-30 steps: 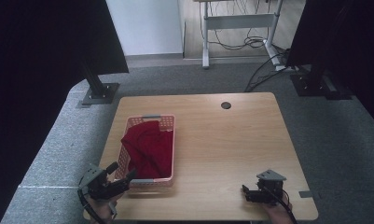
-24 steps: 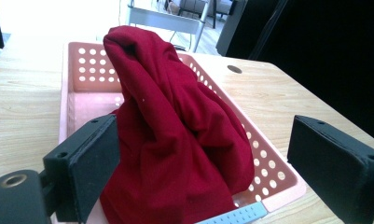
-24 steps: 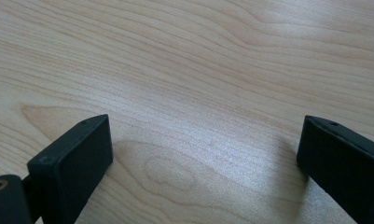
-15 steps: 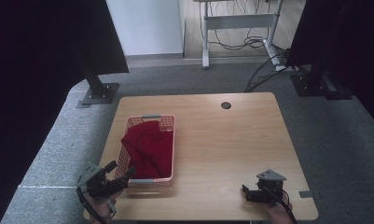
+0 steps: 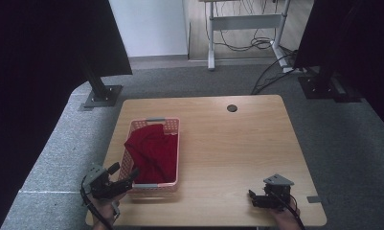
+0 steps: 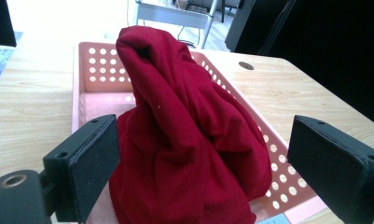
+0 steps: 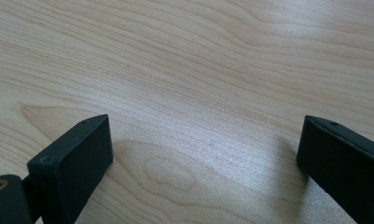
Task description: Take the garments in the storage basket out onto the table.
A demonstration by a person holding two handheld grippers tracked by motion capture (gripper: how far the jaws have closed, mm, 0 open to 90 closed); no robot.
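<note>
A light wooden table (image 5: 218,143) carries everything; both grippers are held at its near edge. On it, directly ahead of the left gripper (image 5: 125,178), a pink perforated basket (image 5: 154,120) is set lengthwise, its near end wall just in front of the jaw tips. Inside the basket a red cloth (image 5: 151,151) is heaped, bunched into a tall fold that rises above the rim and leans towards the wall on the gripper's left.

In the left gripper view the jaws of the left gripper (image 6: 201,163) are seen spread wide, nothing held between them, with the red cloth (image 6: 184,140) framed in the gap and the basket (image 6: 96,70) wall beyond it. The right gripper (image 5: 253,198) is rested well apart from the basket, over bare wood; in the right gripper view its jaws (image 7: 203,163) are likewise spread wide and empty, with table (image 7: 198,70) grain ahead.

The cloth appears to be the thing about to be taken. Several risks are judged likely. If the jaws are driven in low, the near wall of the basket could be struck or pinched with the fabric, and the light basket would be dragged or lifted along. If just an outer fold is caught, the cloth may slip free or unroll, snagging on the rim. With the right gripper so distant, the basket is left unsteadied.
</note>
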